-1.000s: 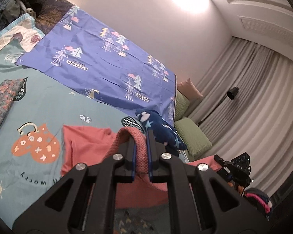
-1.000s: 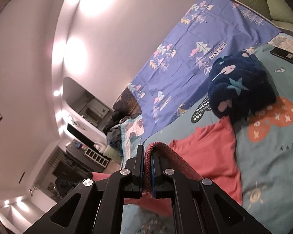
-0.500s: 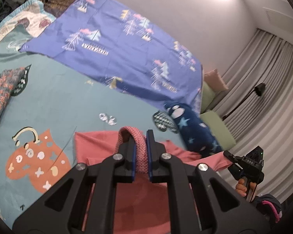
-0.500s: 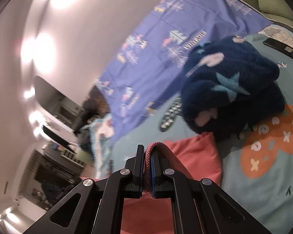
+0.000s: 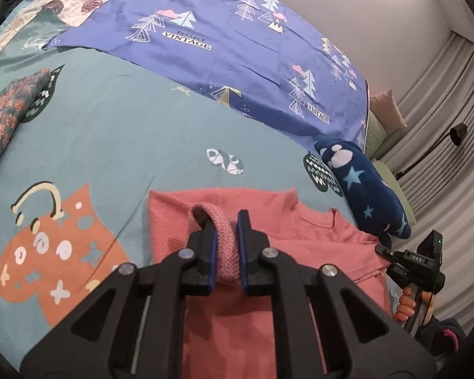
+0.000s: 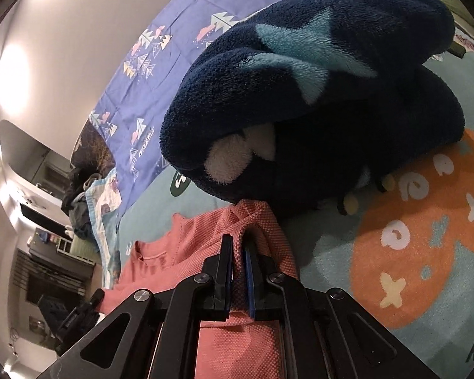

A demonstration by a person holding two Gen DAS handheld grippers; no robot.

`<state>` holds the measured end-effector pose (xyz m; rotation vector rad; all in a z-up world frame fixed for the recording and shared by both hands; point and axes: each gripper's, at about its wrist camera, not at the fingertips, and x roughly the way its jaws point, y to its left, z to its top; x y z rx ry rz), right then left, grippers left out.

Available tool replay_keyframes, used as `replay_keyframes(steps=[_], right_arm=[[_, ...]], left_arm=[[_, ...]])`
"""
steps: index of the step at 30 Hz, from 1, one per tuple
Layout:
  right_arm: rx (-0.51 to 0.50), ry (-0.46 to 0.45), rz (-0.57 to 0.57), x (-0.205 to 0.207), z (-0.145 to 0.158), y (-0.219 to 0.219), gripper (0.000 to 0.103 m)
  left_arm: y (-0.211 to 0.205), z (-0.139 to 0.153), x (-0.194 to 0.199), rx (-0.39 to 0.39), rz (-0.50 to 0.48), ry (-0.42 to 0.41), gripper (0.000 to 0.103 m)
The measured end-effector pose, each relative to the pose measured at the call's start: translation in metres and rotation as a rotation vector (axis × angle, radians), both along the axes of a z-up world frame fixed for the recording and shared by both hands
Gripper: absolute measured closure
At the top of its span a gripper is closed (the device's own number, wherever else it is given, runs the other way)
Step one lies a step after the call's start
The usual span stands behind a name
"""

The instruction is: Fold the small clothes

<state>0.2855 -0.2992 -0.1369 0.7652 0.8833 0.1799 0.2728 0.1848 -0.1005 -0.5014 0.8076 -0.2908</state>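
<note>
I work over a bed spread with a teal cartoon-print sheet [image 5: 148,120]; a purple tree-print cover [image 5: 237,50] lies along the wall side, grey curtains [image 5: 452,120] hang beyond. One coral knit sweater [image 5: 237,309] lies flat on the sheet, one folded navy star-print fleece [image 6: 316,94] just beside it, one floral garment [image 5: 3,117] well apart. My left gripper [image 5: 227,232] pinches a raised fold of the sweater; my right gripper [image 6: 238,252] is clamped on another fold.
</note>
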Motion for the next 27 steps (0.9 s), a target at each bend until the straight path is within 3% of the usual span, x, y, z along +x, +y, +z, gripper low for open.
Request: replay_keyframes(steps=[3, 5, 7, 10, 13, 18, 21, 27], right_arm=[[-0.025, -0.01, 0.004, -0.005, 0.008, 0.001, 0.091], [-0.046, -0.02, -0.002, -0.012, 0.014, 0.001, 0.082], [-0.07, -0.034, -0.007, -0.021, 0.022, -0.001, 0.077], [-0.119, -0.047, 0.017, -0.035, 0.031, -0.001, 0.077], [-0.208, -0.056, 0.11, -0.048, 0.041, 0.016, 0.077], [-0.338, 0.035, 0.374, -0.051, 0.027, 0.074, 0.077], [-0.451, 0.038, 0.39, -0.042, 0.016, 0.089, 0.077], [-0.512, -0.031, 0.356, -0.008, 0.029, 0.094, 0.077]], left_arm=[[0.002, 0.004, -0.004, 0.007, 0.006, -0.001, 0.077], [0.005, 0.014, -0.012, 0.013, 0.014, -0.026, 0.063], [0.006, 0.025, -0.02, 0.032, 0.015, -0.06, 0.059], [0.002, 0.041, -0.035, 0.068, -0.029, -0.105, 0.058], [-0.014, 0.045, -0.047, 0.107, -0.149, -0.104, 0.058], [-0.059, 0.015, -0.048, 0.181, -0.358, 0.033, 0.058], [-0.082, -0.007, -0.034, 0.244, -0.384, 0.094, 0.058], [-0.092, 0.005, 0.004, 0.226, -0.331, 0.025, 0.058]])
